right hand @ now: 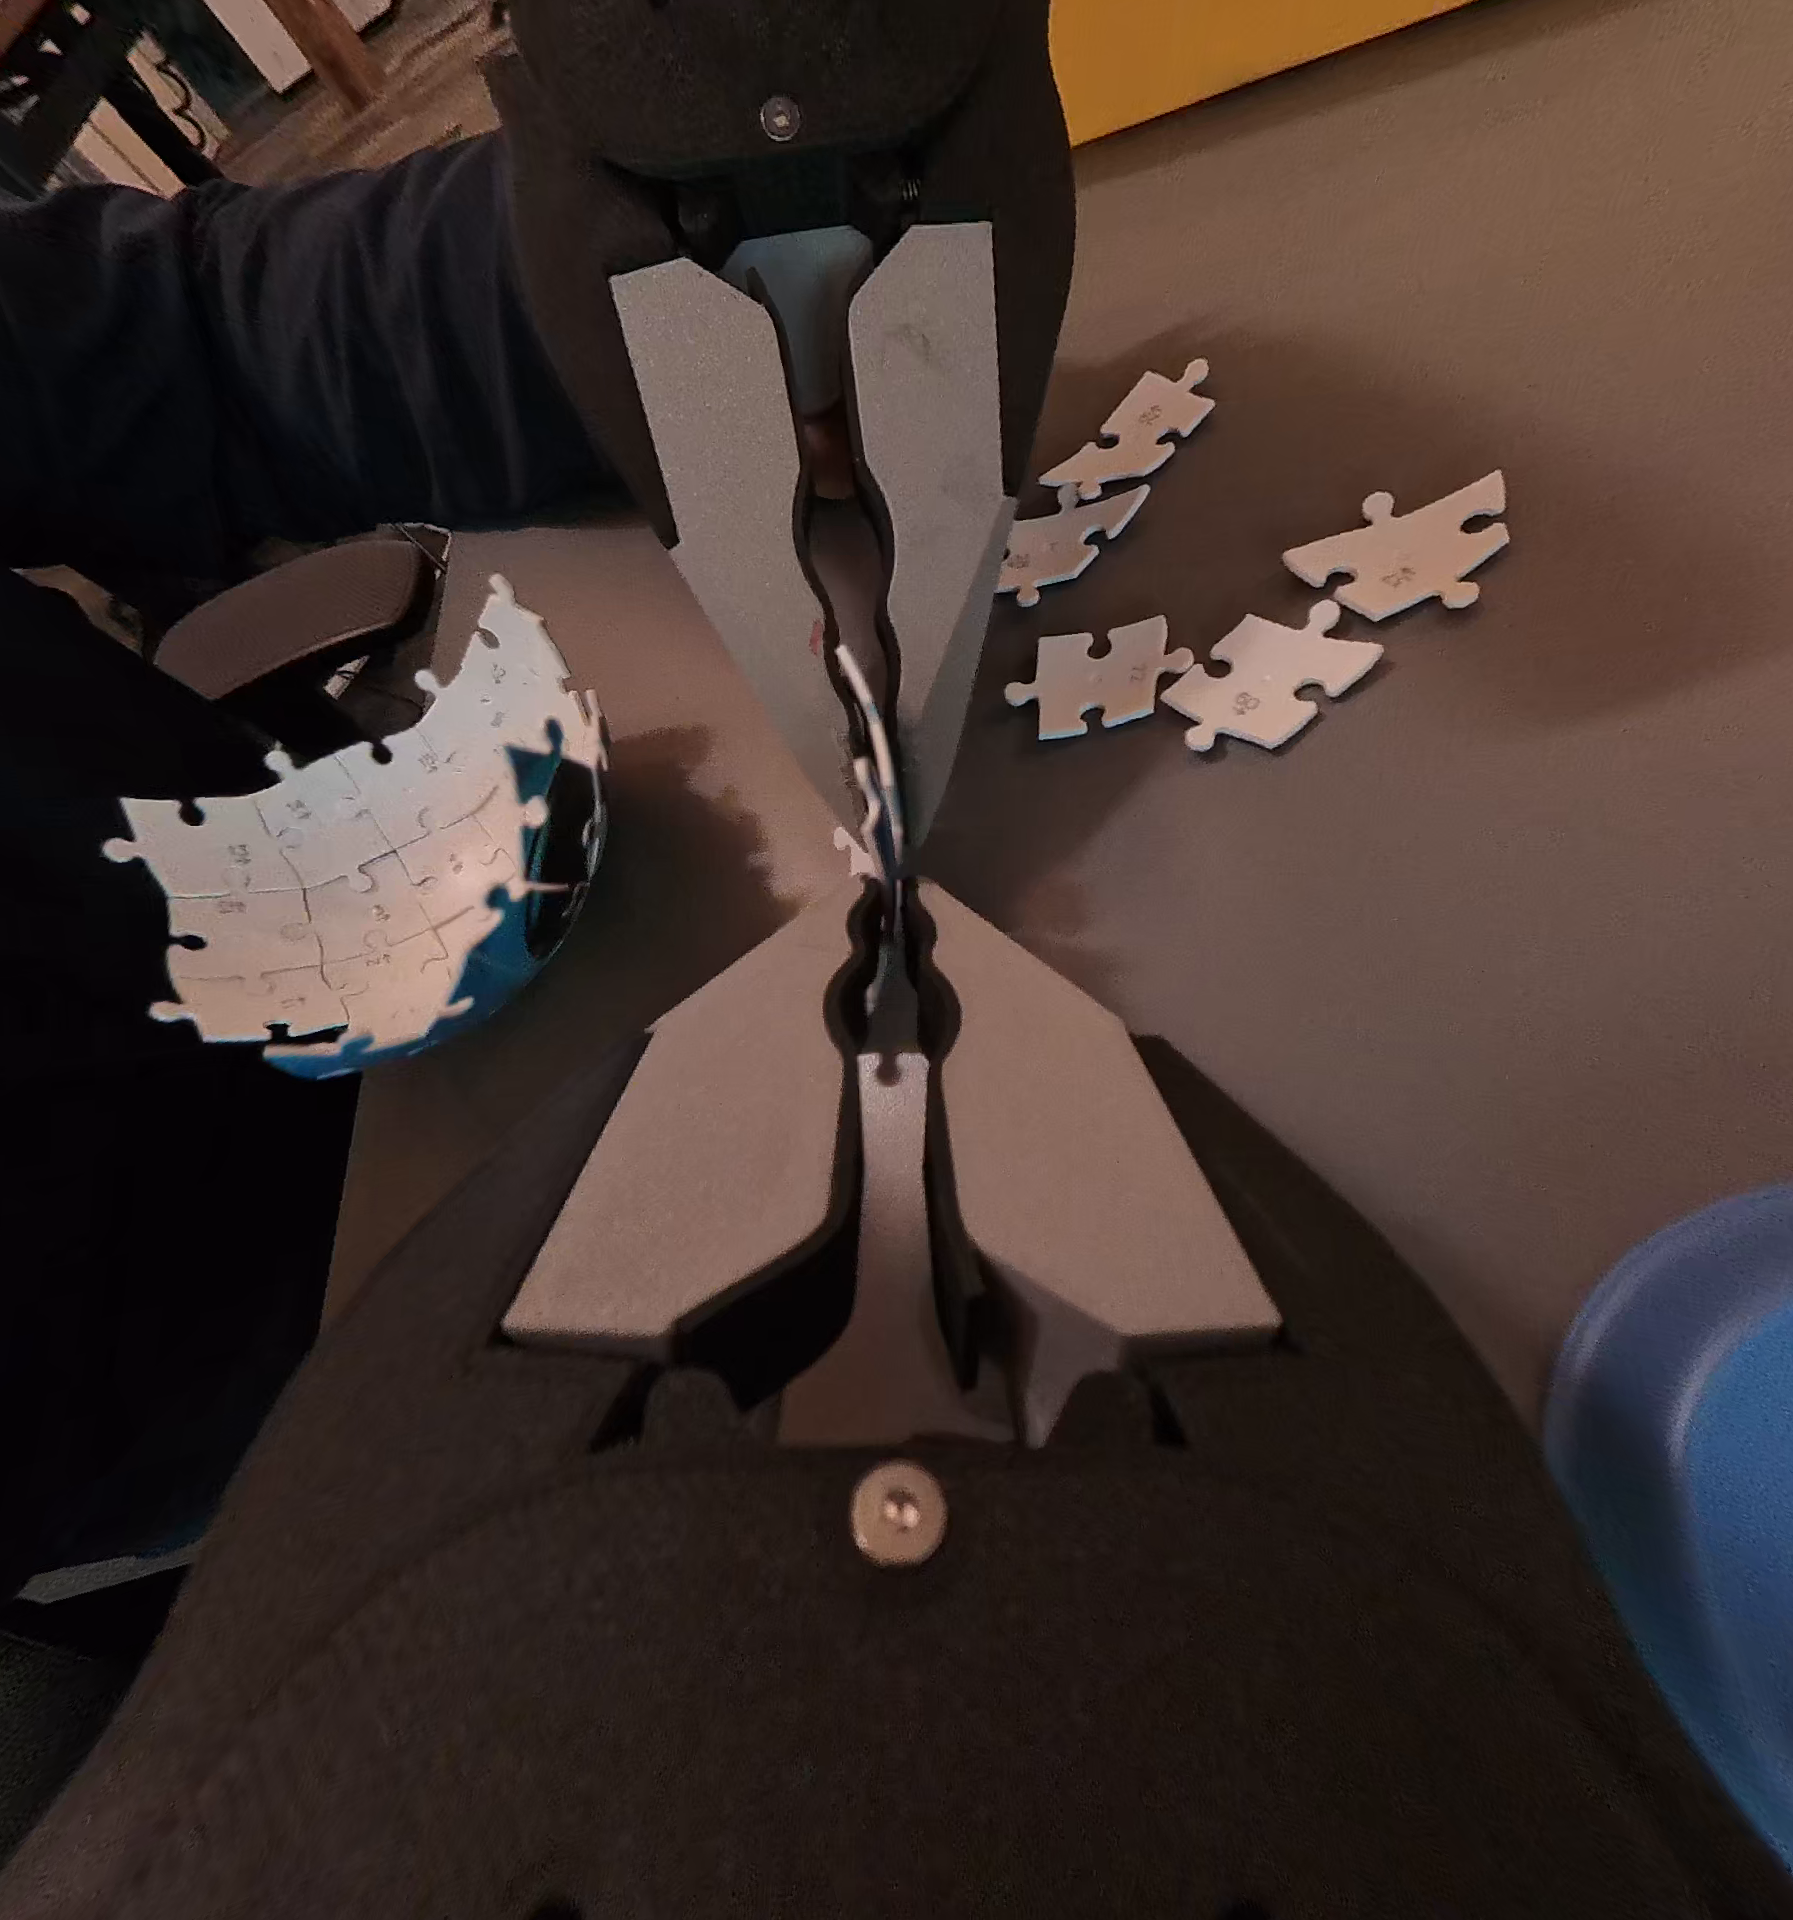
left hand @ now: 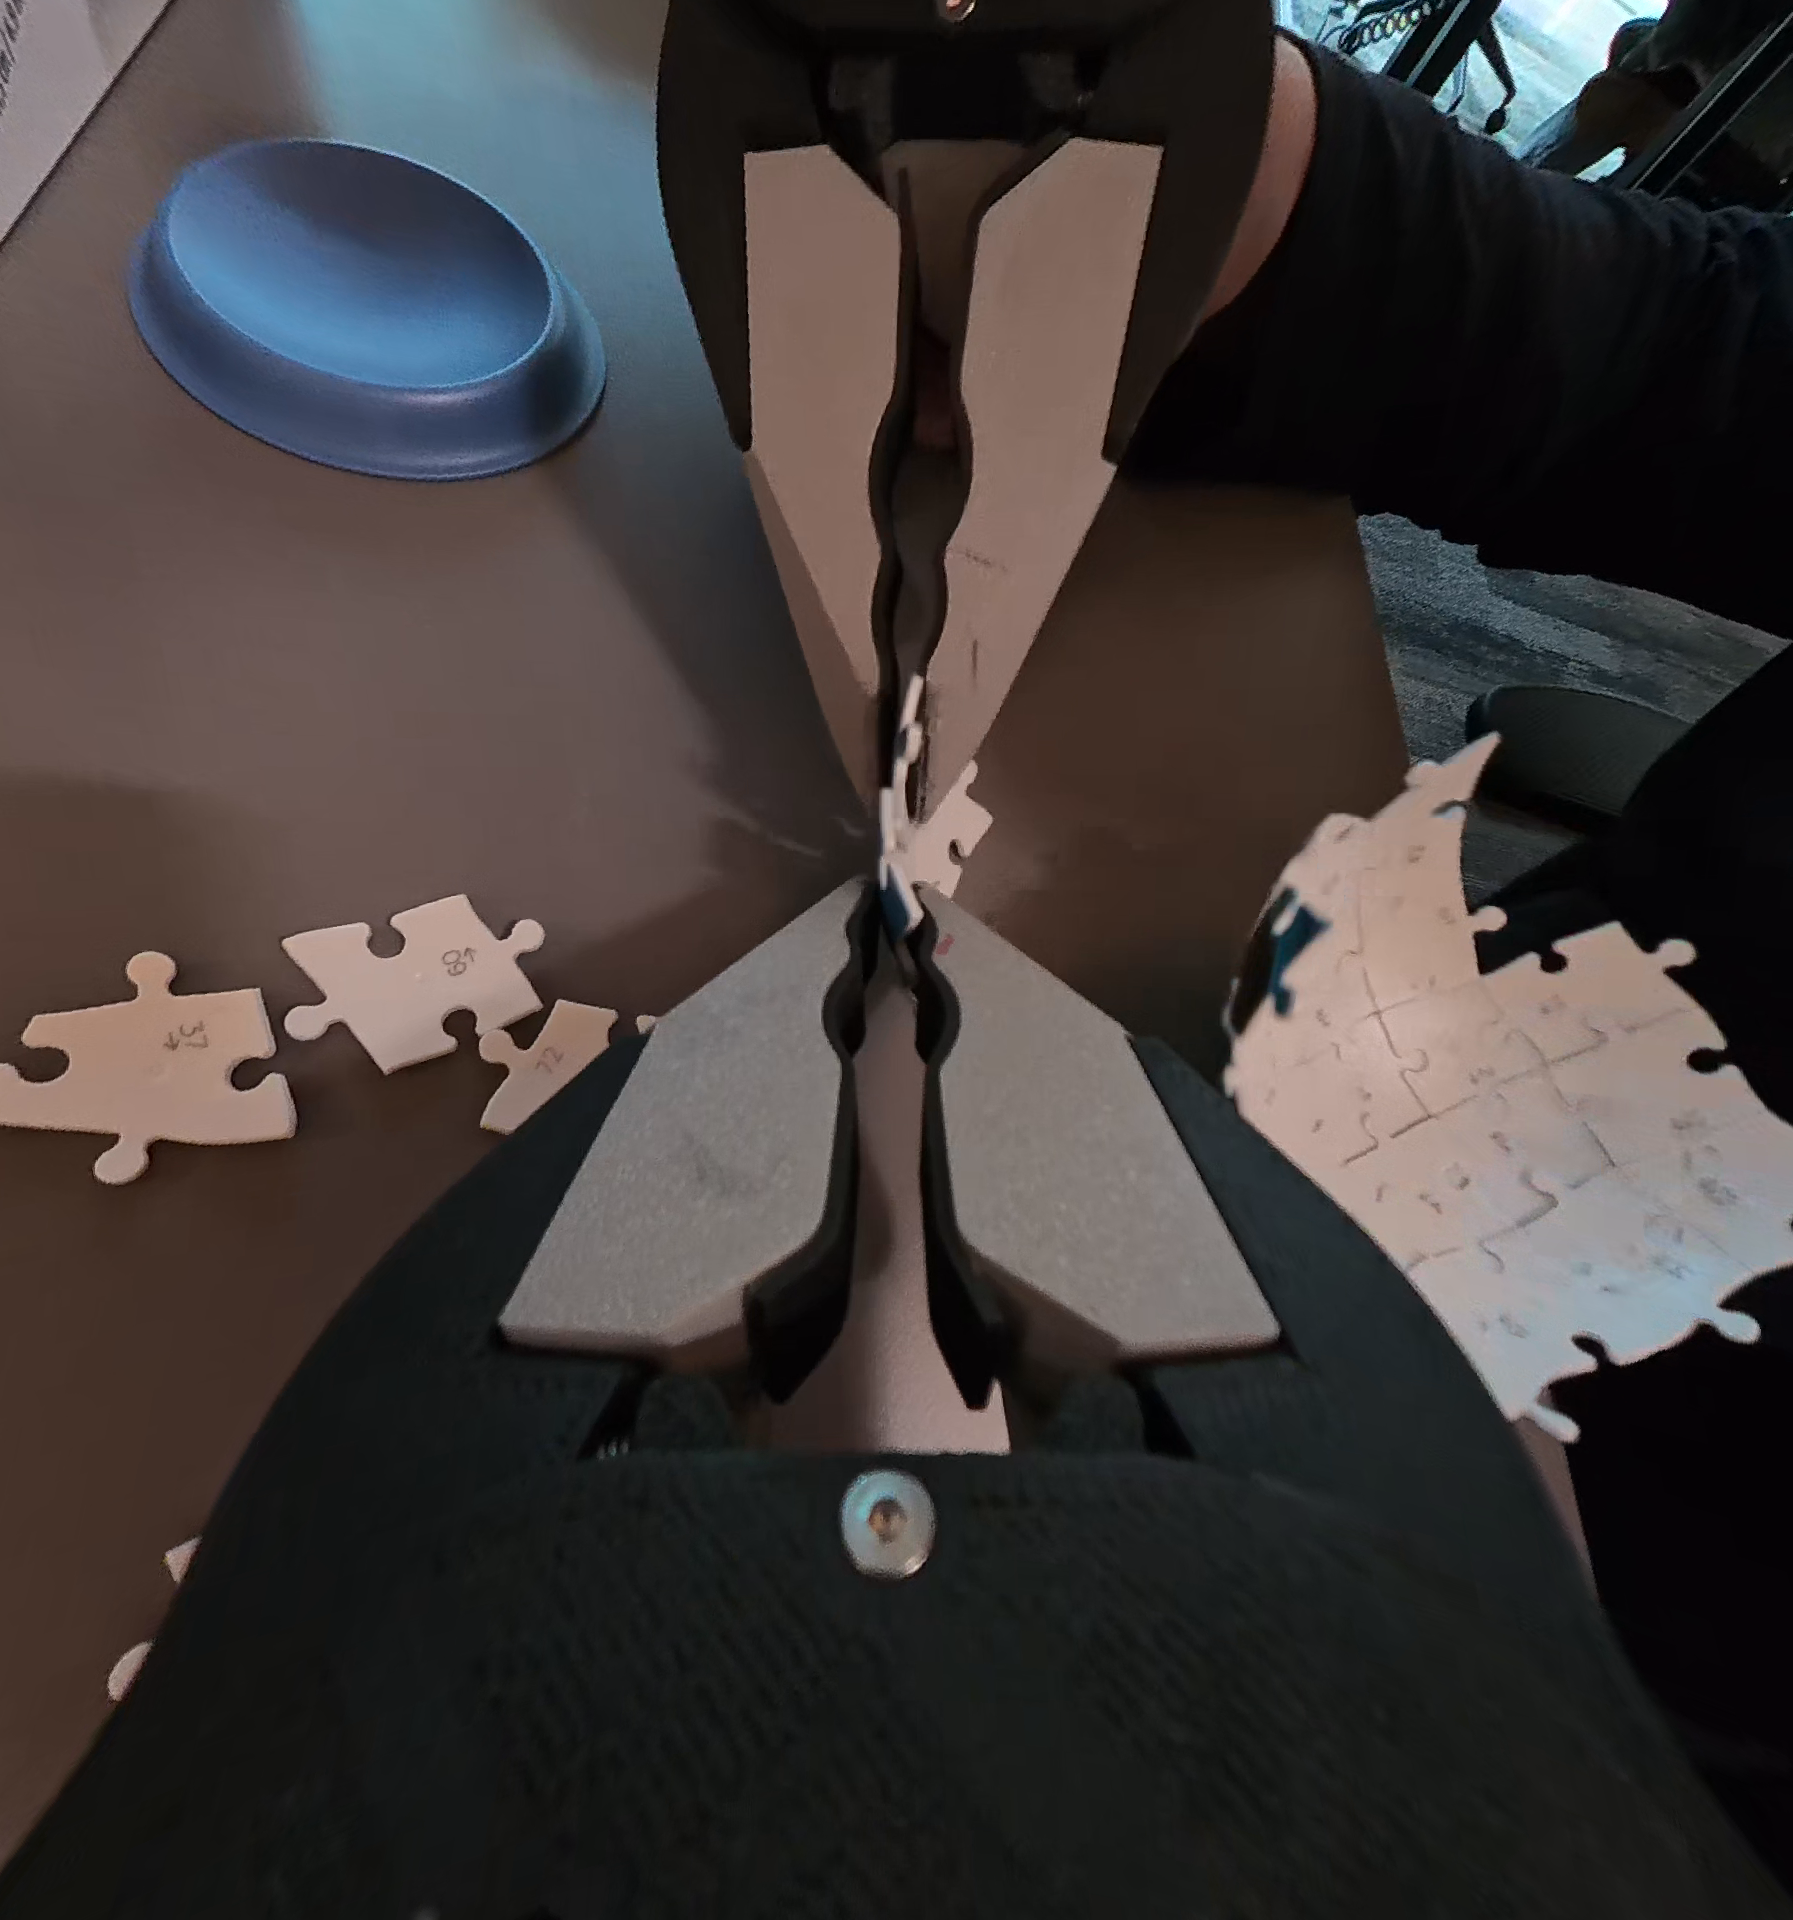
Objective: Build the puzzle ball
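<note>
I am pinching curved puzzle pieces (left hand: 897, 831) edge-on at mid-frame, their long axis running straight along the line between my two grippers. My left gripper (left hand: 897, 914) is closing on the near end and my right gripper (right hand: 887, 909) is clamping the opposite end, tips almost touching. The half-built ball (right hand: 352, 862) is sitting at left of the right wrist view, just beside my right jaws, so that arm looks nearer for carrying them over. Loose pieces (right hand: 1266, 686) are lying upper right, the blue dish (left hand: 362, 312) upper left.
</note>
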Motion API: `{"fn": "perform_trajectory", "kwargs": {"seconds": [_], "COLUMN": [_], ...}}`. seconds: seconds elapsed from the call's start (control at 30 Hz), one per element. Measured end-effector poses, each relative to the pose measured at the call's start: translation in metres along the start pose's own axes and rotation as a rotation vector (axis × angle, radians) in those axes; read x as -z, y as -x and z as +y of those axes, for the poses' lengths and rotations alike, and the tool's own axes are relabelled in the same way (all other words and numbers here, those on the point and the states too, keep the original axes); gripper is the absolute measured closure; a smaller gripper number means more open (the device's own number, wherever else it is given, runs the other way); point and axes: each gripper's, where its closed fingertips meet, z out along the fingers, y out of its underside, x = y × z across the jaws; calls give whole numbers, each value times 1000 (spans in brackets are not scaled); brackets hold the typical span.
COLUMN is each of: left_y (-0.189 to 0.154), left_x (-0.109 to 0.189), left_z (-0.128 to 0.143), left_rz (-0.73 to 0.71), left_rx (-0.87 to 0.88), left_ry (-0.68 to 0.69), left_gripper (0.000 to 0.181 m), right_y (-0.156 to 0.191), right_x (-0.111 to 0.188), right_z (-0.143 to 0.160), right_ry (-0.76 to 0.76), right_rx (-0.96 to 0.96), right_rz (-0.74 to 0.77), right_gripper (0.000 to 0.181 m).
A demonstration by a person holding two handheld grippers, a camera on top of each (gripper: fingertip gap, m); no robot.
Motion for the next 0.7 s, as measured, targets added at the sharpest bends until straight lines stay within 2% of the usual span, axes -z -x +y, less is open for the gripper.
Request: {"fn": "perform_trajectory", "kwargs": {"seconds": [0.53, 0.63, 0.67, 0.7], "left_y": [-3, -11, -8, -4], "left_x": [1, -5, -7, -8], "left_z": [0, -6, -4, -3], "left_rz": [-20, 50, 31, -8], "left_rx": [-73, 2, 7, -9], "left_ry": [4, -21, -4, 7], "left_gripper": [179, 164, 168, 179], "right_y": [3, 3, 3, 4], "right_x": [-2, -4, -4, -4], "right_z": [-1, -2, -1, -1], "right_ry": [-7, -4, 4, 2], "right_rx": [64, 70, 70, 71], "right_rz": [7, 14, 17, 14], "right_gripper": [181, 181, 181, 181]}}
